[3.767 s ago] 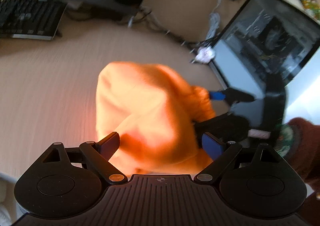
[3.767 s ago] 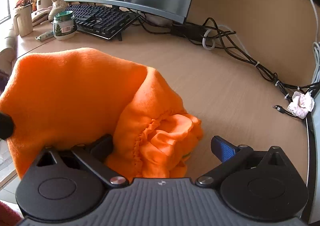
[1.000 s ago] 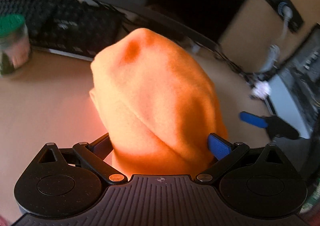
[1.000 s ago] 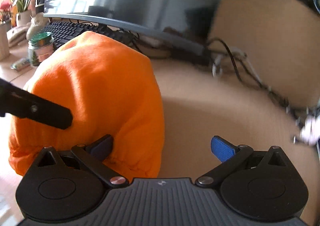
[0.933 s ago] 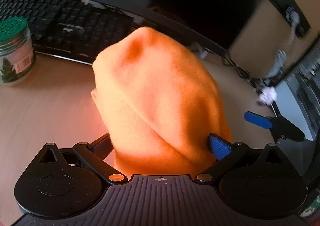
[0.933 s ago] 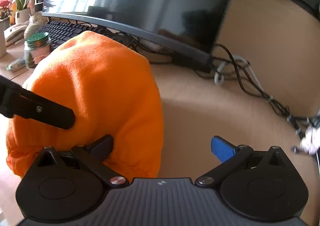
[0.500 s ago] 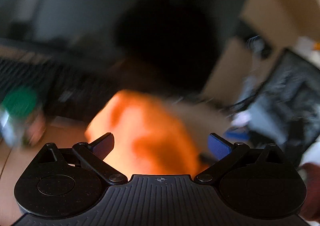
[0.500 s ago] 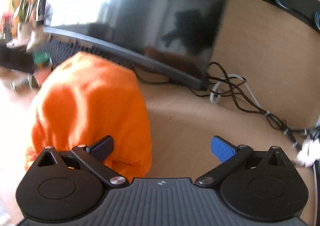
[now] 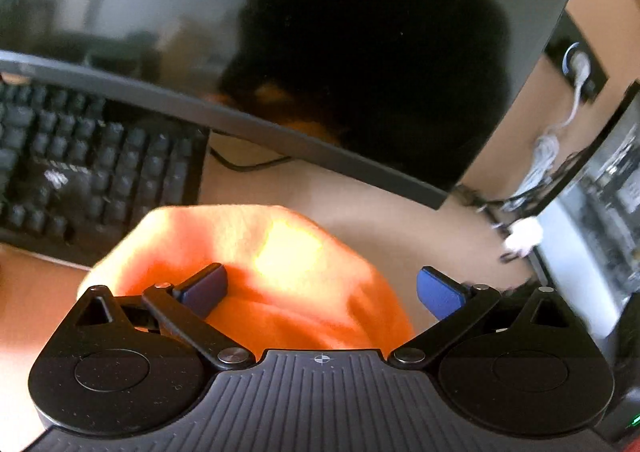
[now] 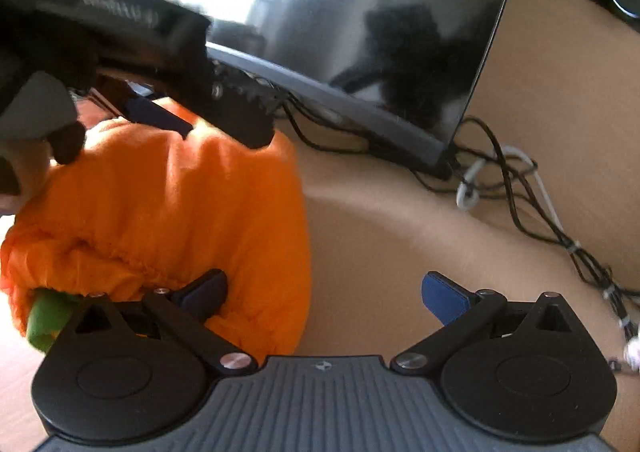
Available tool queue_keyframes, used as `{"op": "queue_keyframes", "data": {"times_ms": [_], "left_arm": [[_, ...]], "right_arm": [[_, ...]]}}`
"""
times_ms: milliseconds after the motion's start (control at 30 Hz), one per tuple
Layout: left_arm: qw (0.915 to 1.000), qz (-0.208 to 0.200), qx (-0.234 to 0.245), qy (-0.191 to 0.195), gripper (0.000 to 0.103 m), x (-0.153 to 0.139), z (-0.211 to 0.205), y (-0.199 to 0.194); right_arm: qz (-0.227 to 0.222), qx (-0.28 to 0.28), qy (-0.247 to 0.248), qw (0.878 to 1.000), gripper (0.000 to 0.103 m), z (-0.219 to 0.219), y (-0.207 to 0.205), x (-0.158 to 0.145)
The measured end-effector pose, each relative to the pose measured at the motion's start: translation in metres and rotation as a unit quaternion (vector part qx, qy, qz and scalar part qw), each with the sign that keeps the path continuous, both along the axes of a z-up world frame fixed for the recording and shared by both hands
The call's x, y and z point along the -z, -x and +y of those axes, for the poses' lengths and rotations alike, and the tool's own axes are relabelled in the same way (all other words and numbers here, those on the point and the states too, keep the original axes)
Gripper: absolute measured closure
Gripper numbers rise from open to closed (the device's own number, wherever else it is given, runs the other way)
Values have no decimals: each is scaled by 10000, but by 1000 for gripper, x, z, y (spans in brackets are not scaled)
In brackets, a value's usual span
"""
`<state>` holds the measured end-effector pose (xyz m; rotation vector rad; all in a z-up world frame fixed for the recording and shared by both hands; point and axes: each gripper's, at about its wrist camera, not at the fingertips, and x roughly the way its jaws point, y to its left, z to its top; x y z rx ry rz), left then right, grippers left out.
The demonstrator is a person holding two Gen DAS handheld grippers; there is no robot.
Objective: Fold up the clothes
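An orange fleece garment point(image 9: 256, 272) lies bunched in a folded mound on the wooden desk point(image 9: 420, 228). My left gripper point(image 9: 320, 286) is open, raised just above the mound, holding nothing. In the right wrist view the garment point(image 10: 180, 212) sits at the left, with a gathered hem and a green tag point(image 10: 46, 316) at its lower edge. My right gripper point(image 10: 324, 292) is open and empty; its left finger point(image 10: 208, 290) is by the mound's right side. The left gripper shows over the mound's top in the right wrist view point(image 10: 160, 64).
A curved monitor point(image 9: 280, 52) stands close behind the garment, with a black keyboard point(image 9: 80, 172) at the left. A tangle of cables point(image 10: 520, 196) runs along the desk at the right. A second screen point(image 9: 600, 188) stands at the far right.
My left gripper has let go of the garment, lifted and tilted up toward the monitor. The garment now rests lower on the desk. My right gripper stays open beside it.
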<state>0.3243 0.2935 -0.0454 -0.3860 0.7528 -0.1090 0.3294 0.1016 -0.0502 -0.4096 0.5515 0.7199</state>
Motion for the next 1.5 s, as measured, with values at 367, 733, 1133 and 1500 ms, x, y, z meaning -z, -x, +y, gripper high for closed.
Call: {"op": "queue_keyframes", "data": {"times_ms": [367,733,1133,1500], "left_arm": [[9872,-165,-28,-1586,0,-24,-55,107],[9589,150,-266,-2820,0,10,-76,104],[9694,246,-246,-2431,0,16,-67,103],[9905,-789,-391,-1053,0,-42,-29,74]], "right_arm": [[-1670,-1581,188,9730,6,-17,53,8],[-1721,-1921,-208,9659,92,-14,61,0],[-541,-1661,-284,9842,97,-49,53,6],[204,-1361,-1163,9836,58,-41,36,-20]]}}
